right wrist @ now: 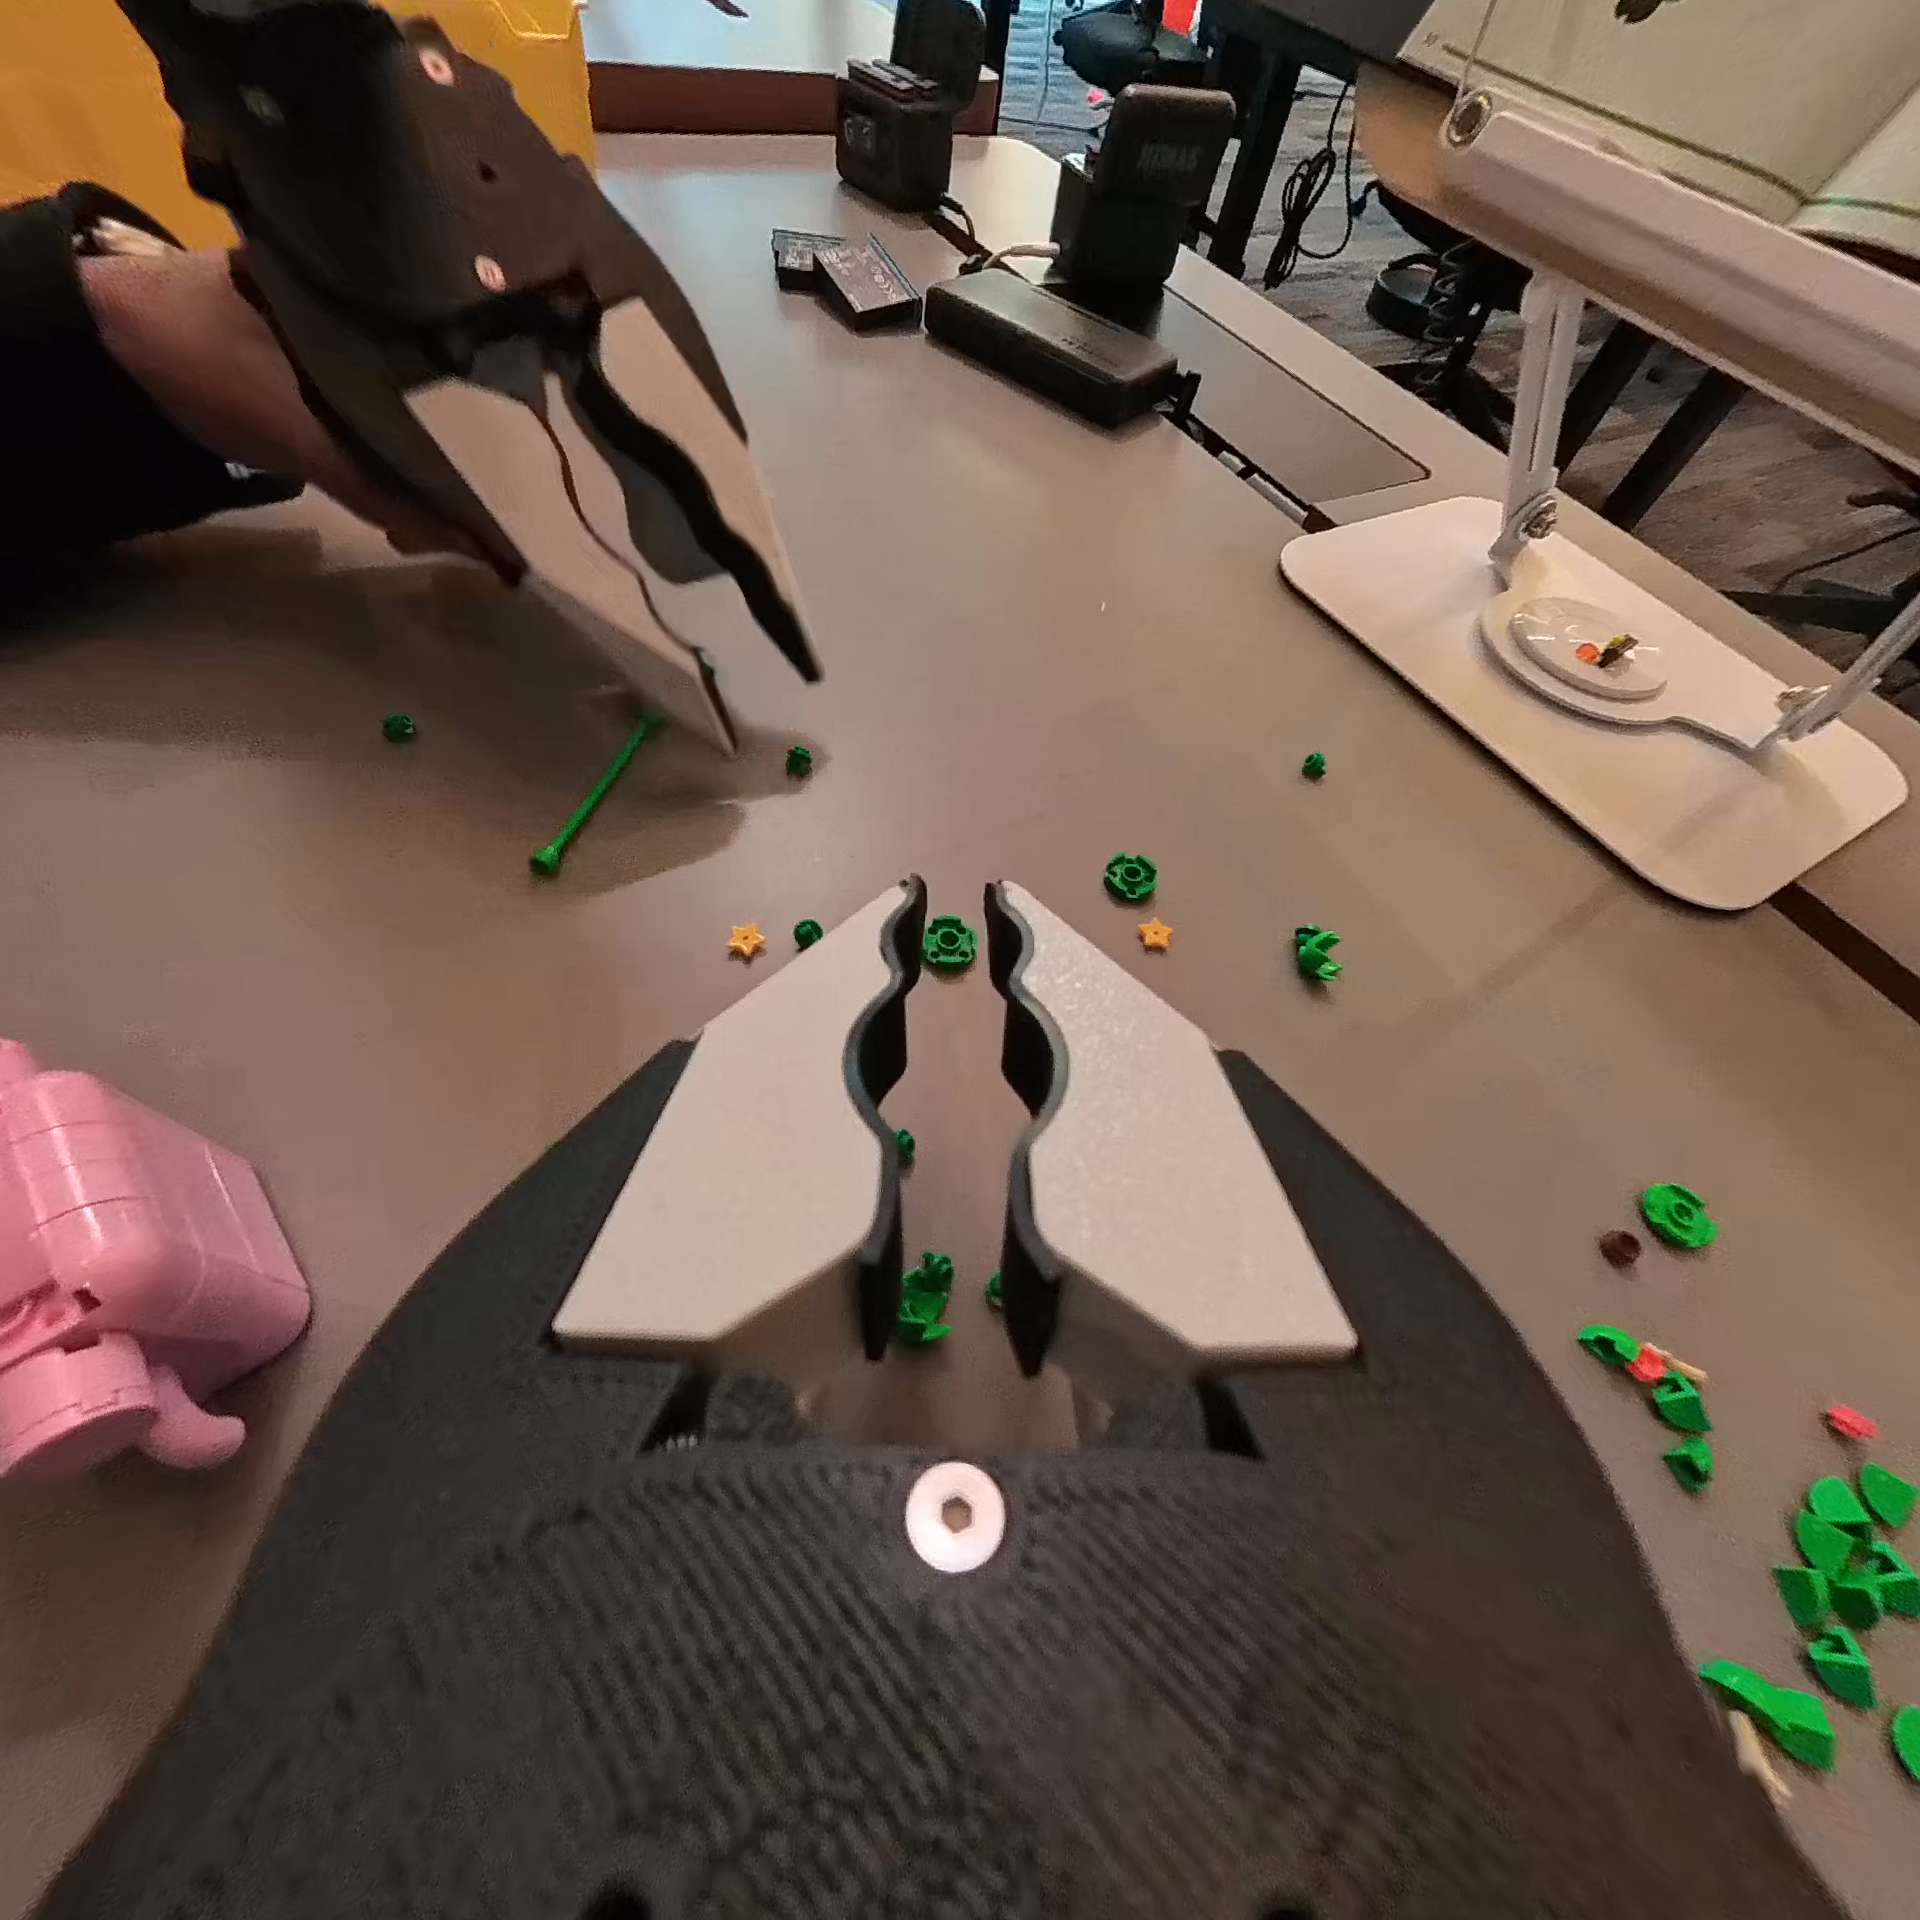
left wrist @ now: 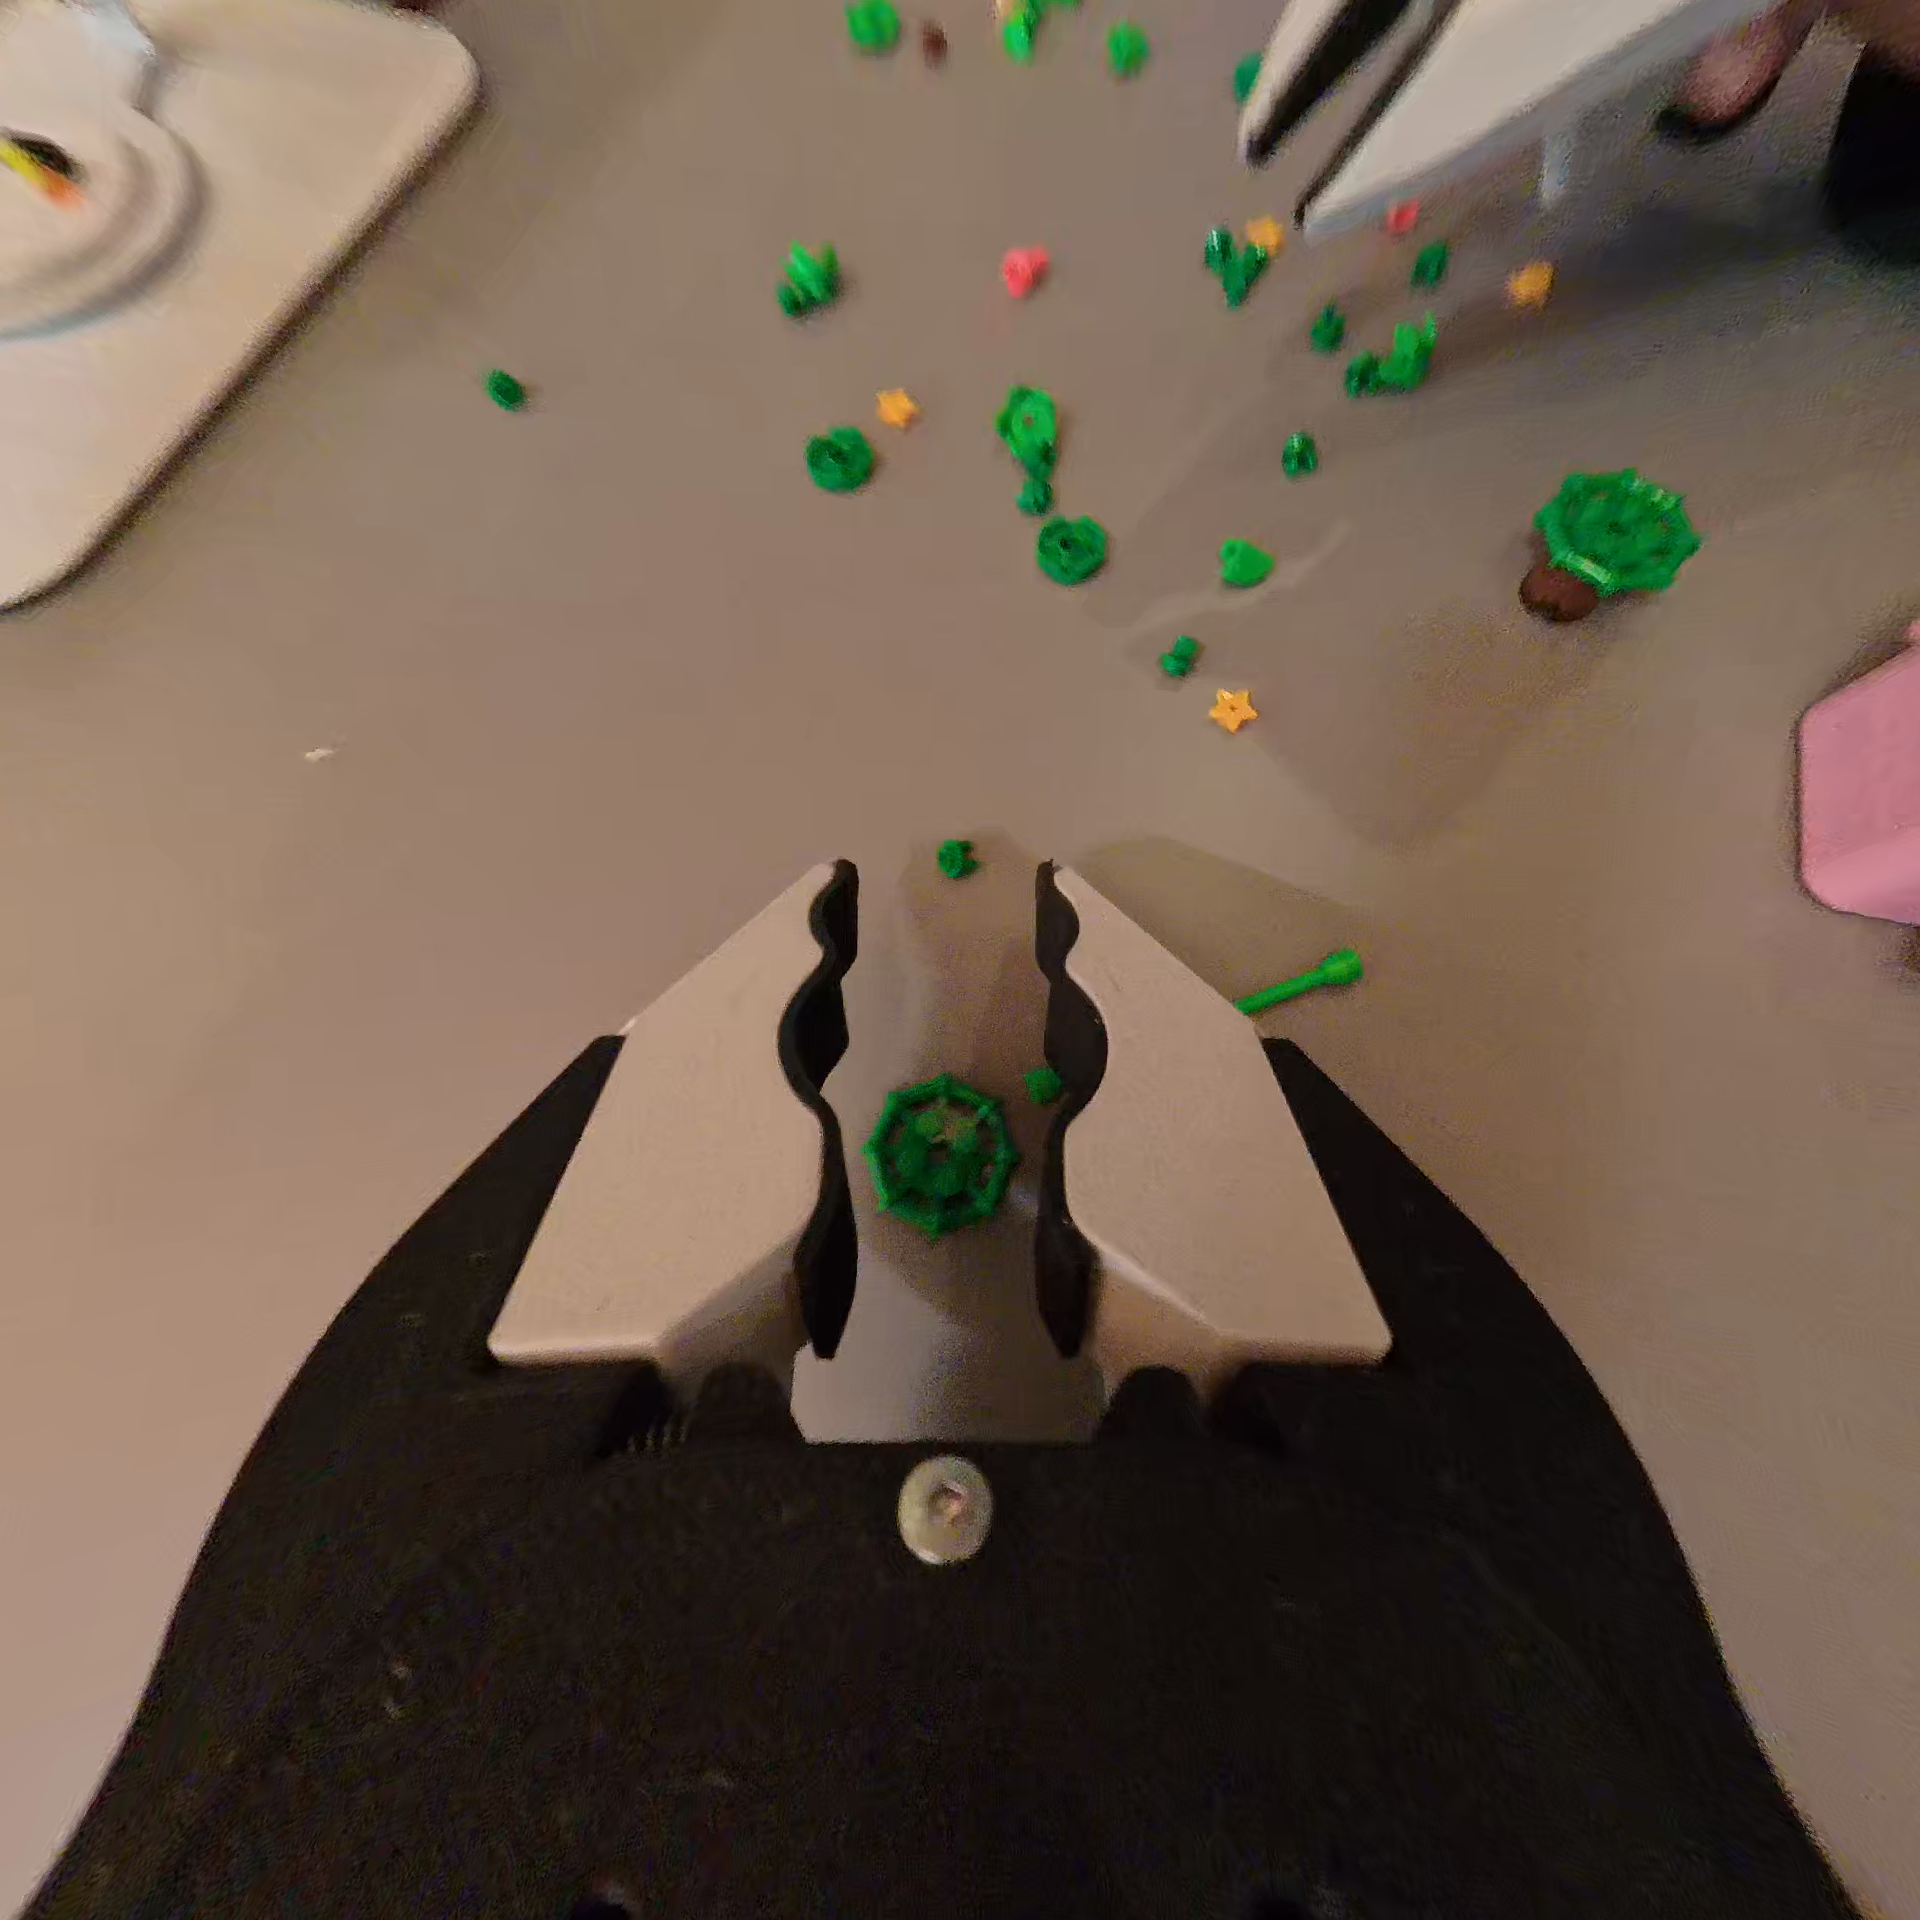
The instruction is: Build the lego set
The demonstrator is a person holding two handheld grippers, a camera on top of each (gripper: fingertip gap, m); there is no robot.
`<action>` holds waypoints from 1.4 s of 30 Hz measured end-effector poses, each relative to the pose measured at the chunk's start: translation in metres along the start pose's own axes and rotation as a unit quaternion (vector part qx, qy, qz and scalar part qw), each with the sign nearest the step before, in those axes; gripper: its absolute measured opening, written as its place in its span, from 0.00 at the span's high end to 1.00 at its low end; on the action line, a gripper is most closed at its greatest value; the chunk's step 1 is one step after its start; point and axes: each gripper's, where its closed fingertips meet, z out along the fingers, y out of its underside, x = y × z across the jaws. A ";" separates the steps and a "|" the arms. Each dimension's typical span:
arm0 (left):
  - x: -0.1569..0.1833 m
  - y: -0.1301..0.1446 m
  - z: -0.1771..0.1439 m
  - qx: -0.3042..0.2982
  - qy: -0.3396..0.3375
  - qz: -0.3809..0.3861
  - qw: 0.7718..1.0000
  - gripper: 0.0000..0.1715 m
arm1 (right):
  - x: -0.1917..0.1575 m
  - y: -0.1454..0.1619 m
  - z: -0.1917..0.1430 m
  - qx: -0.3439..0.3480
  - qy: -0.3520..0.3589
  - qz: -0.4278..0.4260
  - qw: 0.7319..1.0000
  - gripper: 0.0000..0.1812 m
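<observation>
Many small green lego pieces lie scattered on the grey-brown table (left wrist: 520, 935). My left gripper (left wrist: 948, 868) is open and empty, low over the table. A green web-shaped round piece (left wrist: 940, 1153) lies on the table between its fingers, and a tiny green piece (left wrist: 956, 857) lies at its tips. A green rod (left wrist: 1299, 982) lies just to its right. My right gripper (right wrist: 954, 891) is open by a narrow gap, with a green round plate (right wrist: 948, 940) on the table between its tips. The left gripper (right wrist: 769, 707) also shows in the right wrist view, tilted down beside the rod (right wrist: 597, 795).
A web piece on a brown base (left wrist: 1610, 540) lies to the right. A pink lego build (right wrist: 125, 1247) sits at the left of the right wrist view. A white lamp base (right wrist: 1610, 707) stands at the right. A pile of green pieces (right wrist: 1839, 1558) lies at the lower right. Black chargers (right wrist: 1049, 343) sit at the back. Left tips to right tips: about 12 cm. Between my left fingertips and the green rod (left wrist: 1299, 982) there is roughly 5 cm. Look for it in the right wrist view (right wrist: 562, 840) too.
</observation>
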 end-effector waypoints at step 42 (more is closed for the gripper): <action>-0.049 0.088 -0.079 -0.045 0.020 -0.086 0.995 0.90 | -0.009 0.004 0.004 -0.011 -0.013 -0.013 1.000 0.95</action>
